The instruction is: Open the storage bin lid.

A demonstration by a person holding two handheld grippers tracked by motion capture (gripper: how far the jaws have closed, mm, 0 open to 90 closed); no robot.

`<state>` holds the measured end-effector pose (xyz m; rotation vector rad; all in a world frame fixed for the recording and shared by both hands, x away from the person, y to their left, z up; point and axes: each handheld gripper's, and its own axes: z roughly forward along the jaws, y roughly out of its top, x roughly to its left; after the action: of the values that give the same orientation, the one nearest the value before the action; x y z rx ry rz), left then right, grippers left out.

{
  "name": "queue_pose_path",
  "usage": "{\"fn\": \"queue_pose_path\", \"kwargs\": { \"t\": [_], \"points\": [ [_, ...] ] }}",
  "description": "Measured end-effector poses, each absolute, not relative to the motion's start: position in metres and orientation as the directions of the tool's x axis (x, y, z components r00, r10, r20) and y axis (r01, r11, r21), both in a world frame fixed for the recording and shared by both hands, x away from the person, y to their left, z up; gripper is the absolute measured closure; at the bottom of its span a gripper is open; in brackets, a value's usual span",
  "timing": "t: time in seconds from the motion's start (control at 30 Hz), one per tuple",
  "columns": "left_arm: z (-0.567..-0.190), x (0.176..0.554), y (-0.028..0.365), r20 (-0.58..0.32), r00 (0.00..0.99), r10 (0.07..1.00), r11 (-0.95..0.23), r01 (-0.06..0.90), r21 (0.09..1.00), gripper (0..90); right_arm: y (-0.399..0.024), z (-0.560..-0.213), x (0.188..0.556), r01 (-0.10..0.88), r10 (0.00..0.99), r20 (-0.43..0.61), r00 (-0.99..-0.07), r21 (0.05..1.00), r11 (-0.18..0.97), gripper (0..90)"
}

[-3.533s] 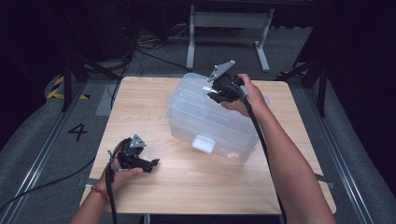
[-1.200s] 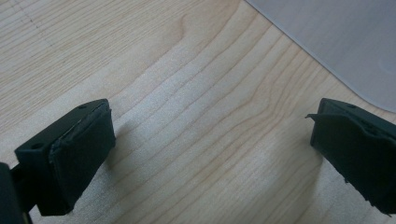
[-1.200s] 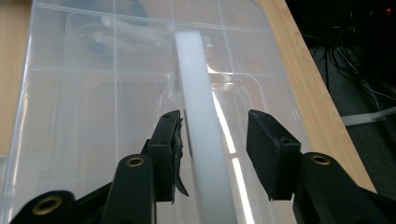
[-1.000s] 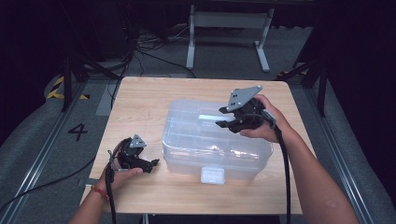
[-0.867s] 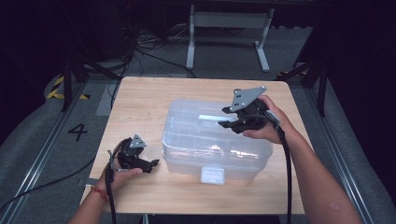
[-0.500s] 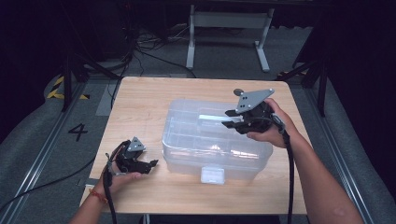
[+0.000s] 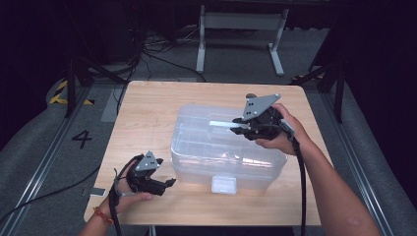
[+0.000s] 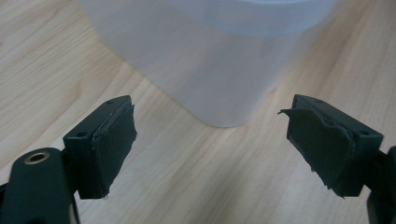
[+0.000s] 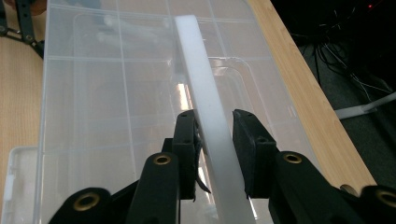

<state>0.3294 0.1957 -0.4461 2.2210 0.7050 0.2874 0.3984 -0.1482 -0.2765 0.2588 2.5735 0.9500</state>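
A clear plastic compartment box lies flat in the middle of the wooden table, its white latch facing the front edge. My right gripper hovers over the box's far right part, shut on a white strip-like handle. In the right gripper view the handle runs away from me between the two jaws of that gripper, above the box lid. My left gripper rests on the table at the box's front left corner, open. In the left gripper view the box corner stands just beyond the left gripper.
A metal stand and cables lie on the dark floor behind the table. A floor mark "4" is at the left. The table's right edge runs close beside the box. Bare wood lies left of the box.
The box went from tilted and skewed to lying flat and square. My right gripper has drifted right and slightly up with the handle. My left gripper has edged toward the box.
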Motion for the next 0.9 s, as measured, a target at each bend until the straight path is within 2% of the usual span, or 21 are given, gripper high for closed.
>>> {"fn": "queue_pose_path", "kwargs": {
  "t": [0.33, 0.4, 0.47, 0.9],
  "points": [
    [-0.453, 0.332, 0.176, -0.026, 0.818, 0.575, -0.519, 0.389, 0.761, 16.7, -0.146, -0.278, 0.398, 0.034, 0.299, -0.299, -0.906, 0.654, 0.756, 71.8],
    [-0.455, 0.333, 0.174, -0.017, 0.815, 0.579, -0.522, 0.386, 0.761, 18.3, -0.146, -0.278, 0.398, 0.033, 0.3, -0.3, -0.905, 0.655, 0.755, 71.8],
    [-0.457, 0.334, 0.172, 0.0, 0.812, 0.584, -0.531, 0.382, 0.756, 25.5, -0.146, -0.278, 0.397, 0.033, 0.301, -0.302, -0.904, 0.654, 0.755, 71.7],
    [-0.459, 0.336, 0.172, -0.001, 0.813, 0.583, -0.533, 0.383, 0.755, 24.6, -0.142, -0.277, 0.397, 0.018, 0.28, -0.306, -0.91, 0.645, 0.764, 73.9]
  ]
}}
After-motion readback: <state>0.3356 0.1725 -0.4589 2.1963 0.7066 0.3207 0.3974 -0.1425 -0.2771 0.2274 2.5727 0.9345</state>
